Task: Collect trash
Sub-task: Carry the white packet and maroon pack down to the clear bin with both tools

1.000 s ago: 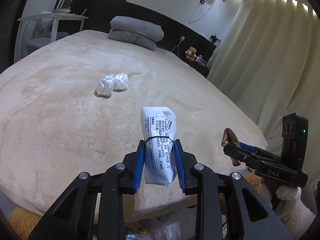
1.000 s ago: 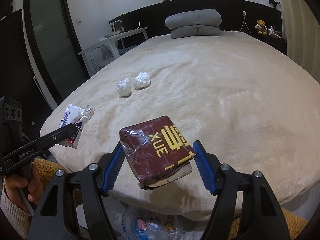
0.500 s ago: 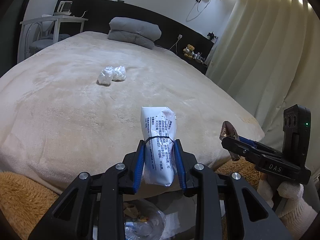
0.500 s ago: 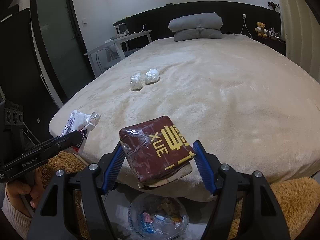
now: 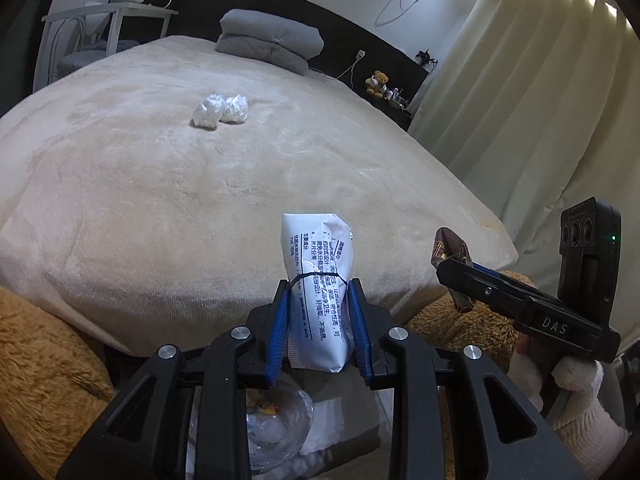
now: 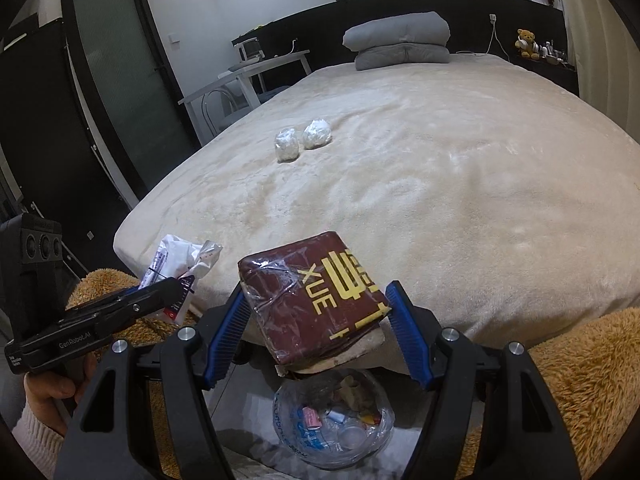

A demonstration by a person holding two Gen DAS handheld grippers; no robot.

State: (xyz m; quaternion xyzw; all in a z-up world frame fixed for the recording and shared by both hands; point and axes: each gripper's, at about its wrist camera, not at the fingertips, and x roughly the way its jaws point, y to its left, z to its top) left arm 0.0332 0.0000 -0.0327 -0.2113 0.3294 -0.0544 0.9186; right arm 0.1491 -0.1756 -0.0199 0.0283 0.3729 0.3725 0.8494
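My left gripper (image 5: pixel 319 286) is shut on a white printed packet (image 5: pixel 316 240), held upright past the foot of the bed. My right gripper (image 6: pixel 316 292) is shut on a maroon wrapper with yellow letters (image 6: pixel 320 304), tilted between its blue pads. A clear trash bag (image 6: pixel 332 424) with several scraps inside lies open on the floor directly beneath the right gripper, and in the left wrist view the trash bag (image 5: pixel 276 428) shows under the fingers. Two crumpled white wads (image 5: pixel 220 110) lie side by side on the bed, far ahead of both grippers.
The cream bed cover (image 5: pixel 160 200) fills the view ahead, with a folded grey duvet (image 5: pixel 268 42) at its head. Brown fluffy fabric (image 6: pixel 580 380) flanks the bag on both sides. A white desk (image 6: pixel 244 76) stands left, curtains (image 5: pixel 520 100) right.
Both grippers have drawn back from the bed with their packets still held. The bed's foot edge and the trash bag on the floor have come into view below them.
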